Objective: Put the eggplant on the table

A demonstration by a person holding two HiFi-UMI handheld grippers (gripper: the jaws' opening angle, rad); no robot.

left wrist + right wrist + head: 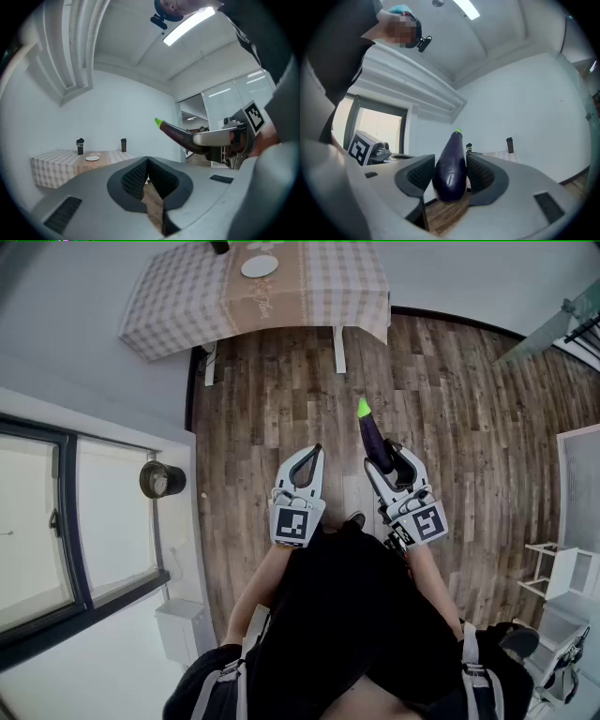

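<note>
A purple eggplant (pixel 373 435) with a green tip sticks out forward from my right gripper (pixel 387 454), whose jaws are shut on its thick end above the wood floor. In the right gripper view the eggplant (pixel 451 173) fills the gap of that gripper (pixel 451 161), both pads pressing its sides. My left gripper (pixel 317 452) hangs beside it to the left, shut and holding nothing; its tips meet (pixel 147 161). The left gripper view shows the eggplant (pixel 176 133) at its right. The table (pixel 187 306) with a checked cloth stands far ahead against the wall.
On the table are a white plate (pixel 260 266) and a dark bottle (pixel 219 247); a second bottle (pixel 123 144) shows in the left gripper view. A window and a round dark pot (pixel 161 479) are at the left. A white rack (pixel 562 563) stands at the right.
</note>
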